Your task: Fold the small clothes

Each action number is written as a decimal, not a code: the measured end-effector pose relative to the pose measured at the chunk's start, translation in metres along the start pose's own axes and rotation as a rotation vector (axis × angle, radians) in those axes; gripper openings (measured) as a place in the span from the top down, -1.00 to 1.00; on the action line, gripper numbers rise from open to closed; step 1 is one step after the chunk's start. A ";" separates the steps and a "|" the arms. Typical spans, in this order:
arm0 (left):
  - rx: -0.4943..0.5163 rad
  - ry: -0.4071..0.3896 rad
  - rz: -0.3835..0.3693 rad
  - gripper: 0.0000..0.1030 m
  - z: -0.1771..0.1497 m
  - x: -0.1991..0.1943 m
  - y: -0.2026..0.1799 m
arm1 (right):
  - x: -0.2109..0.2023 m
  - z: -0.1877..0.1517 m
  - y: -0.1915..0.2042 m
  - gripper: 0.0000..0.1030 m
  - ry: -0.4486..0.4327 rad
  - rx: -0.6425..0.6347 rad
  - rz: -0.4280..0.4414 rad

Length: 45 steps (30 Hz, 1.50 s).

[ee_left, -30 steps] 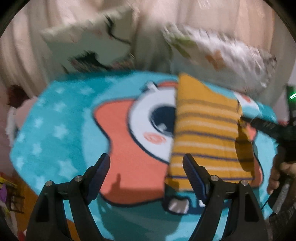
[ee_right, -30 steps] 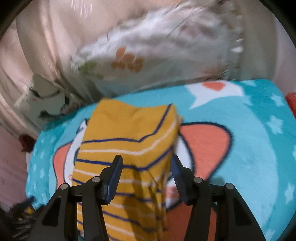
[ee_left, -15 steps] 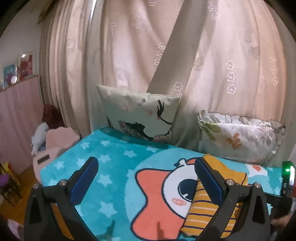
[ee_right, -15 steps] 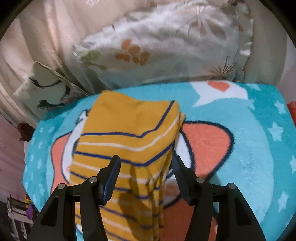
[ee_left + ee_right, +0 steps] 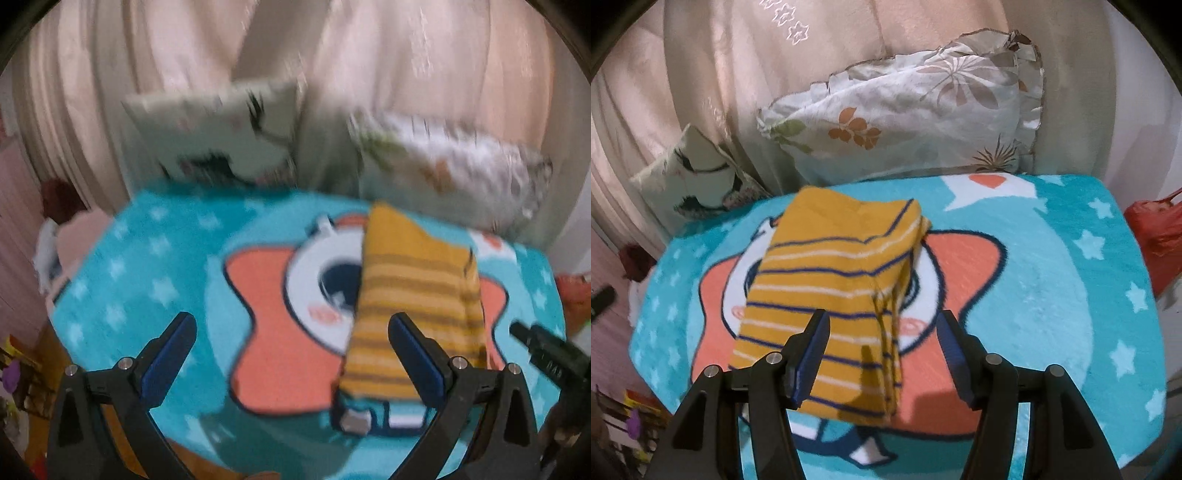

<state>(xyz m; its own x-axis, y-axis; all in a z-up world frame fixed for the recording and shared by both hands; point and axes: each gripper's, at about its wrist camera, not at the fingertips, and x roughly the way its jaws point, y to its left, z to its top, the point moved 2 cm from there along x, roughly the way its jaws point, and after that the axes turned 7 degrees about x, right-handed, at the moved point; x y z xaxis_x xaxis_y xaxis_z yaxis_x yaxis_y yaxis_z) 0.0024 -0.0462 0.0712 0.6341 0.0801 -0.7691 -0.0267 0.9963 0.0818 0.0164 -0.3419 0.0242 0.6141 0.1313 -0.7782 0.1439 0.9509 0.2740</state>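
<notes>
A folded yellow garment (image 5: 827, 266) with blue and white stripes lies flat on a teal cartoon blanket (image 5: 1052, 295). My right gripper (image 5: 883, 314) hovers over the garment's near right corner. Its jaws stand apart, their shadows fall on the cloth, and no pad touches it. In the blurred left wrist view the same garment (image 5: 410, 295) lies right of centre on the blanket (image 5: 129, 277). My left gripper (image 5: 291, 319) is wide open above the orange star print, its right finger (image 5: 413, 350) overlapping the garment's left edge in the picture. The right gripper's black tip (image 5: 543, 354) shows at the far right.
Two pillows lean on a beige curtain behind the blanket: a floral one (image 5: 916, 110) and one with a bird print (image 5: 690, 177). A red bag (image 5: 1152, 232) sits past the blanket's right edge. Clutter lies on the floor at the lower left (image 5: 624, 417).
The left jaws have spread wider, and its view tilted up to the curtain, then back down. The right gripper drew back from the garment and opened a little. The garment stayed put.
</notes>
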 end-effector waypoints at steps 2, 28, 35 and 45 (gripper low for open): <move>0.004 0.027 0.003 -1.00 -0.011 0.007 -0.004 | -0.002 -0.005 0.001 -0.26 0.001 -0.008 -0.007; 0.057 0.182 -0.097 -1.00 -0.054 0.034 -0.048 | 0.015 -0.045 0.003 -0.38 0.084 -0.060 -0.066; 0.066 0.212 -0.073 -1.00 -0.057 0.041 -0.053 | 0.018 -0.046 -0.002 -0.39 0.097 -0.051 -0.068; 0.043 0.234 -0.057 -1.00 -0.061 0.045 -0.054 | 0.018 -0.048 0.002 -0.41 0.093 -0.088 -0.071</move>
<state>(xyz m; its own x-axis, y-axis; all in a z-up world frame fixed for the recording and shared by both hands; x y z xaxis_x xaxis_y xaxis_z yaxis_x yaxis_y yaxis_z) -0.0153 -0.0947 -0.0065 0.4375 0.0334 -0.8986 0.0403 0.9976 0.0568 -0.0091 -0.3242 -0.0167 0.5298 0.0844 -0.8439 0.1131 0.9791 0.1690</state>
